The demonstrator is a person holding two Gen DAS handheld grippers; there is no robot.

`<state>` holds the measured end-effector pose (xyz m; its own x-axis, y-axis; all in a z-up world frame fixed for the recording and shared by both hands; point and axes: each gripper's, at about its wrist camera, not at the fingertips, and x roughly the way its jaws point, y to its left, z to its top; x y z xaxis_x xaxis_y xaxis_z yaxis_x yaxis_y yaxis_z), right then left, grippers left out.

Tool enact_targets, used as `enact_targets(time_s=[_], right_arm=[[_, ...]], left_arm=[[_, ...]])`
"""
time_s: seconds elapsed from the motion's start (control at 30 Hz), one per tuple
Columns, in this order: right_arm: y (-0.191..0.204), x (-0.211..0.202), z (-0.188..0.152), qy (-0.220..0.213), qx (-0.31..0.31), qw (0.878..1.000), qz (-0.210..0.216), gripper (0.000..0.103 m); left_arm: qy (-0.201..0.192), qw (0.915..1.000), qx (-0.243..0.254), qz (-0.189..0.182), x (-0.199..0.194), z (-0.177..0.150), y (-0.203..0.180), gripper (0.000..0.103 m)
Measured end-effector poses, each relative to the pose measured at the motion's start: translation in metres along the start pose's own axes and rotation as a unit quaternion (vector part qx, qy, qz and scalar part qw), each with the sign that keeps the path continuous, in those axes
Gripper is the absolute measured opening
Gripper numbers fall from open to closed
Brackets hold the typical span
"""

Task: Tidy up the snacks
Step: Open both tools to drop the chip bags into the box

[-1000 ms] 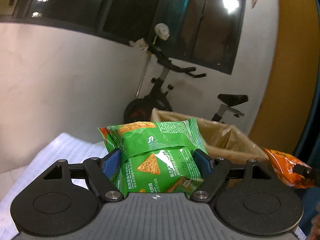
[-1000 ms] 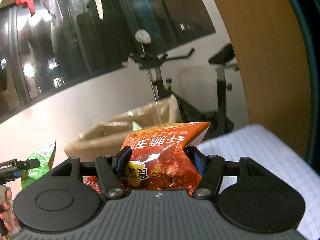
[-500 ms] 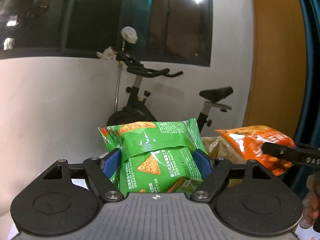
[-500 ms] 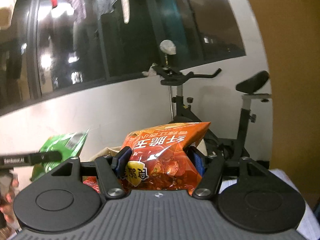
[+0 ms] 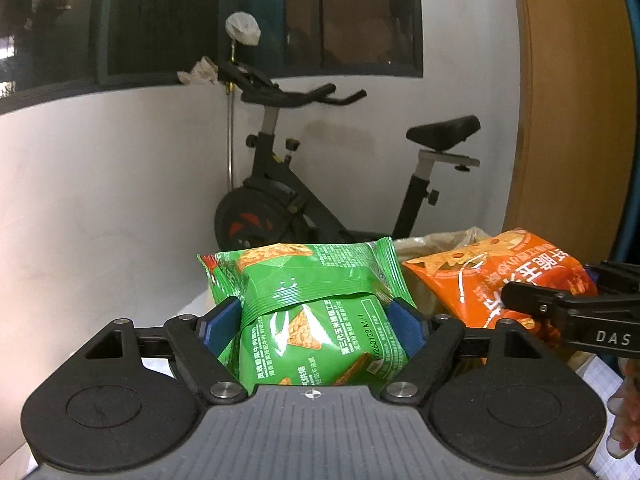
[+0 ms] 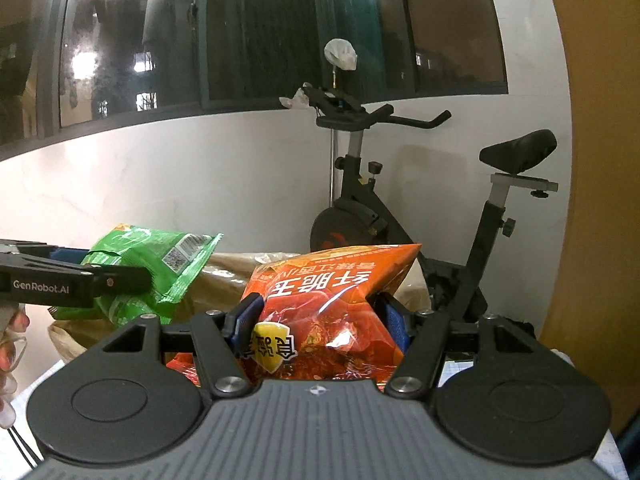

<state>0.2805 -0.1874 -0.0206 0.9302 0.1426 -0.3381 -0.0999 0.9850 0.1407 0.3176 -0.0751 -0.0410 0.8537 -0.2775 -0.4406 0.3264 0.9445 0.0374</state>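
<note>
Green foil fills the middle of the left wrist view: a green snack bag (image 5: 316,316) printed with triangular corn chips, Chinese text and the code "20260123A1/1" is pinched between the blue pads (image 5: 218,326) of the left gripper (image 5: 316,322), whose fingers are closed against both sides of the bag and crease it at the waist. Just to its right, an orange snack bag (image 5: 492,276) with large white Chinese characters is clamped in the right gripper (image 6: 318,322), whose black finger reads "DAS" from the left view. In the right wrist view the orange bag's lettering appears upside down, with a yellow shield badge near the bottom, and the blue pads (image 6: 246,316) press into both its sides. The left gripper's finger, seen from there, reads "GenRobot.AI". Both bags are held up in the air side by side, near each other, above an open cardboard box lined with brown plastic (image 6: 224,276). Behind them stand a black exercise bike (image 5: 304,184), a white wall (image 5: 100,184) and dark windows (image 6: 260,32)
</note>
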Motion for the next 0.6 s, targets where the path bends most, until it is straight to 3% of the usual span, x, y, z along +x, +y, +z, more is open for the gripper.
enact_targets(time_s=[0.07,0.3,0.4,0.6], right_arm=[[-0.001,0.006,-0.001,0.010,0.002,1.000,-0.001,0.065],[-0.001,0.010,-0.003,0.033,0.012,0.999,-0.009,0.068],[-0.001,0.003,-0.002,0.028,0.019,0.999,-0.012,0.074],[0.004,-0.022,-0.001,0.016,0.014,1.000,-0.007,0.074]], left_arm=[[0.007,0.9999,-0.008,-0.004,-0.001,-0.002,0.003,0.089],[0.010,0.9993,-0.037,-0.002,-0.004,-0.002,0.016,0.090],[0.010,0.9994,-0.031,0.009,-0.009,-0.001,0.015,0.090],[0.008,0.9990,-0.034,0.029,-0.031,-0.005,0.013,0.090]])
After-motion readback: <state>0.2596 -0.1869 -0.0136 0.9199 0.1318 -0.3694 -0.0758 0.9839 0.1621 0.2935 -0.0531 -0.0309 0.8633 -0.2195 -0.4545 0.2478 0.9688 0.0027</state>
